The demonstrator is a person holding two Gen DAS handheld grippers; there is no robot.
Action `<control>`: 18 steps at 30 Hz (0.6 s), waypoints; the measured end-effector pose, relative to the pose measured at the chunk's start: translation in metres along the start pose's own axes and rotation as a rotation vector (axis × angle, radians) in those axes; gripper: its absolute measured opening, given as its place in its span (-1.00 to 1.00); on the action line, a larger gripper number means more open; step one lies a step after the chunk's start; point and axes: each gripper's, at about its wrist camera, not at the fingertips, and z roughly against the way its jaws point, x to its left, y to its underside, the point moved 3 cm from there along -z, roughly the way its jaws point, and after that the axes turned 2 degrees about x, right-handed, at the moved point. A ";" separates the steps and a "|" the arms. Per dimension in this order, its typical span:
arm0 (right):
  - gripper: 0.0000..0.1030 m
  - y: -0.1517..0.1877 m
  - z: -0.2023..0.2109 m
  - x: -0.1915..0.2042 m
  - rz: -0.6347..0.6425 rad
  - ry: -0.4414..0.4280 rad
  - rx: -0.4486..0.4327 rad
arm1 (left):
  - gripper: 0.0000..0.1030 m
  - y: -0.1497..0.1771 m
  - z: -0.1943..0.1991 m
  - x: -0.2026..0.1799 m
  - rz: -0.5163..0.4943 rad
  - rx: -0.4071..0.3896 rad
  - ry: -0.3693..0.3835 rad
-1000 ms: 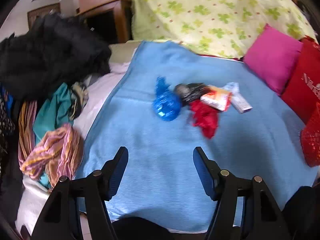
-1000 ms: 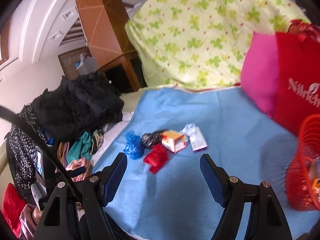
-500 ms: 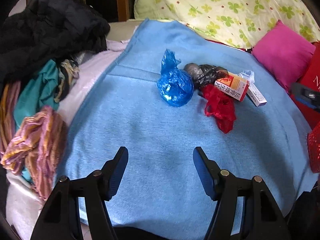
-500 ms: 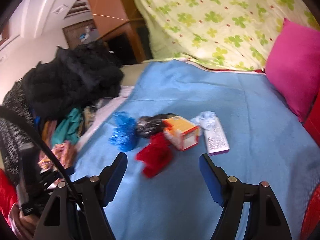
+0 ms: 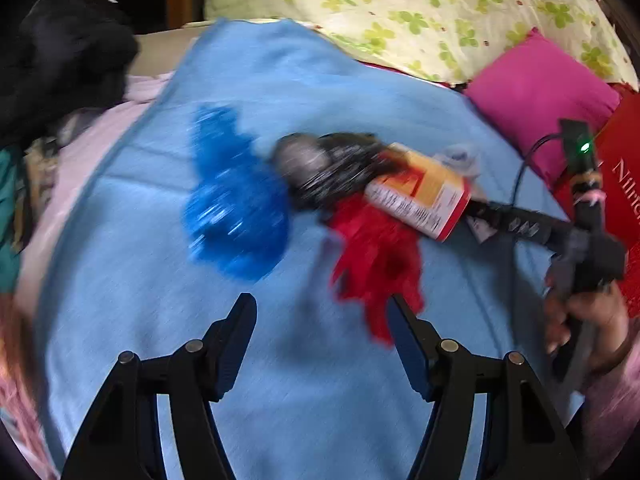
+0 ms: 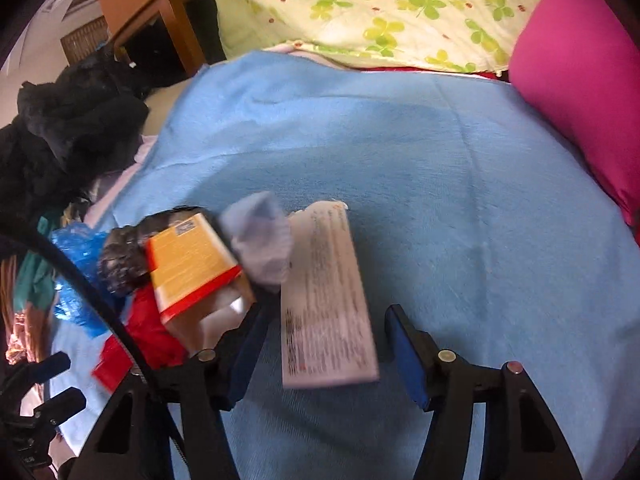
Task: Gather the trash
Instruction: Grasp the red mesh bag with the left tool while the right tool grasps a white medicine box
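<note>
Right wrist view: right gripper (image 6: 324,344) closing around white box (image 6: 326,300), not gripped | left gripper (image 5: 322,336) half open, empty | all trash uncollected on blanket (image 6: 440,184)

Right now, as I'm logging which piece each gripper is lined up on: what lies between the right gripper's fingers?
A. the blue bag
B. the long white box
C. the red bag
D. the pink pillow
B: in the right wrist view the long white box lies on the blue blanket between the closing fingers of the right gripper, not yet pinched.
</note>
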 end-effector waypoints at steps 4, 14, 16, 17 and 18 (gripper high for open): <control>-0.09 -0.003 -0.005 0.002 0.056 0.029 -0.007 | 0.32 -0.016 -0.027 -0.016 -0.020 0.029 0.068; -0.09 0.022 0.037 -0.012 0.002 -0.023 -0.058 | -0.64 -0.010 -0.042 -0.017 0.048 0.088 0.112; -0.09 0.032 0.054 -0.010 -0.008 -0.046 -0.077 | -0.67 -0.003 -0.032 -0.018 0.046 0.080 0.108; -0.09 0.036 0.061 -0.010 -0.010 -0.055 -0.084 | -0.67 0.003 -0.024 -0.019 0.040 0.074 0.102; -0.09 0.042 0.070 -0.007 -0.009 -0.064 -0.091 | -0.68 0.008 -0.018 -0.020 0.039 0.069 0.101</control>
